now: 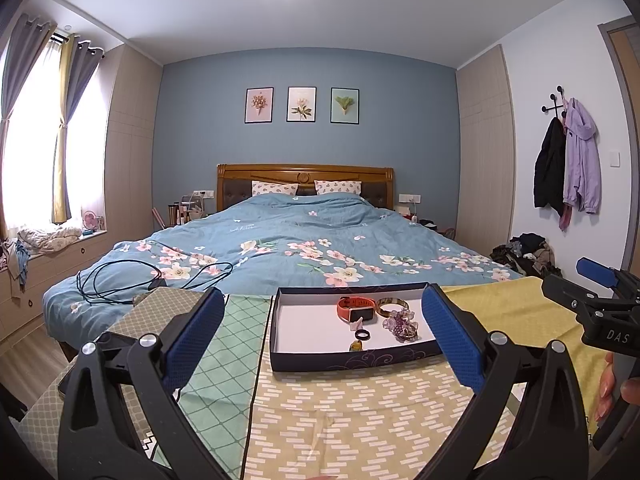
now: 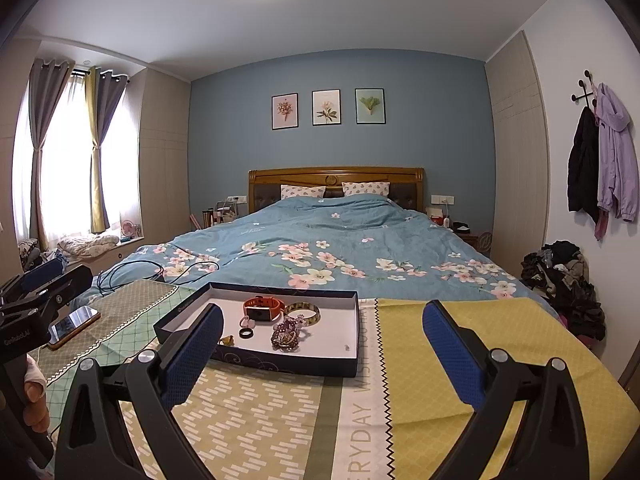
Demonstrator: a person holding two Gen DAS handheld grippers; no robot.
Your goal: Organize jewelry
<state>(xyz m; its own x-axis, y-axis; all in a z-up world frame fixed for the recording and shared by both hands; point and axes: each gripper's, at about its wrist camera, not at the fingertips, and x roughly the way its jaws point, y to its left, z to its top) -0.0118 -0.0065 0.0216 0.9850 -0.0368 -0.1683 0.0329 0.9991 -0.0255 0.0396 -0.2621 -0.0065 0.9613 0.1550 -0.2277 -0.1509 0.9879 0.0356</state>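
Observation:
A shallow dark-blue box (image 1: 344, 360) (image 2: 280, 365) with a white floor lies on the patterned cloth. Inside it are an orange smartwatch (image 1: 357, 309) (image 2: 262, 308), a gold bangle (image 1: 393, 305) (image 2: 303, 313), a purple bead cluster (image 1: 401, 323) (image 2: 288, 333), a black ring (image 1: 363, 335) (image 2: 246, 333), a small amber piece (image 1: 356, 345) (image 2: 227, 340) and a pale pink charm (image 1: 356, 324) (image 2: 245, 322). My left gripper (image 1: 320, 332) is open just in front of the box, empty. My right gripper (image 2: 322, 336) is open too, to the right of the box and empty.
A phone (image 2: 74, 326) lies on the cloth at the left. Behind the cloth-covered surface (image 2: 480, 344) is a bed (image 1: 304, 240) with a black cable (image 1: 132, 280) on it. Clothes (image 2: 568, 280) are piled on the floor at the right. A hand (image 2: 34, 396) holds the left gripper.

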